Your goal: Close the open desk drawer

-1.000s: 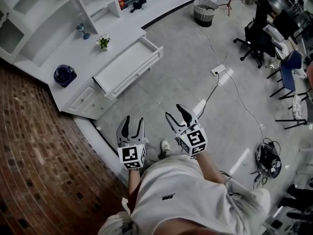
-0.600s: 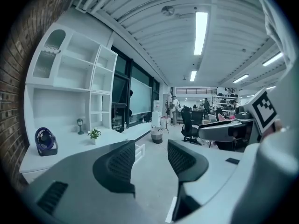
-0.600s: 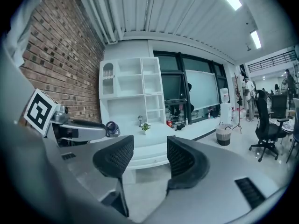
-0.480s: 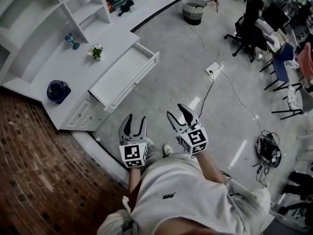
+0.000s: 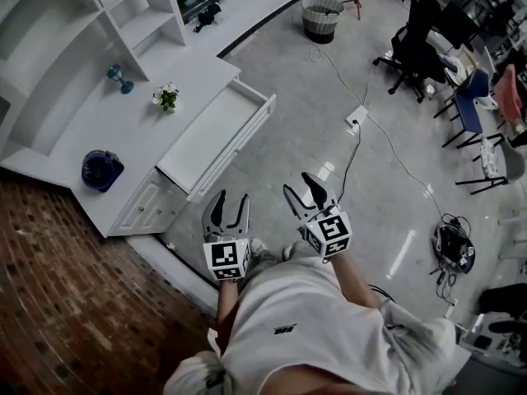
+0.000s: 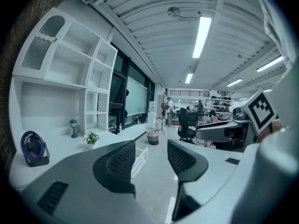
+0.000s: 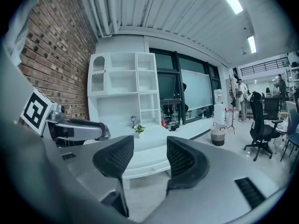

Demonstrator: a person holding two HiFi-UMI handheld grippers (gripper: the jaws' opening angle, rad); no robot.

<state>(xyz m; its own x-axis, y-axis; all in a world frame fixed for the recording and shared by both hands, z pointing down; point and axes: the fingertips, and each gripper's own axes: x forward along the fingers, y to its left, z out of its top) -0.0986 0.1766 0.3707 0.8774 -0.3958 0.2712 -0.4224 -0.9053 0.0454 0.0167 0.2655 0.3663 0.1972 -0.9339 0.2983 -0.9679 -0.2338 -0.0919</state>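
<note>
A person in a pale shirt (image 5: pixel 305 336) is standing on a grey floor (image 5: pixel 329 97), holding a two-jaw gripper in each hand at about waist height. The left gripper (image 5: pixel 230 206) is pointing forward with its jaws spread apart and nothing between them; the right gripper (image 5: pixel 300 189) is hovering just beside it, its jaws likewise parted and gripping nothing.

Ahead and to the person's left, a white desk (image 5: pixel 90 130) is standing against a brick wall (image 5: pixel 66 303); its long drawer (image 5: pixel 216 132) is sticking out over the floor, pulled open and well apart from both grippers. On the desktop are sitting a dark blue fan (image 5: pixel 102 169), a small potted plant (image 5: pixel 165 97) and a little blue ornament (image 5: pixel 118 78), possibly a lamp.

Farther off, a wastebasket (image 5: pixel 321 15) and office chairs (image 5: pixel 412 52) are standing; a cable (image 5: pixel 362 138) is trailing across the floor.
</note>
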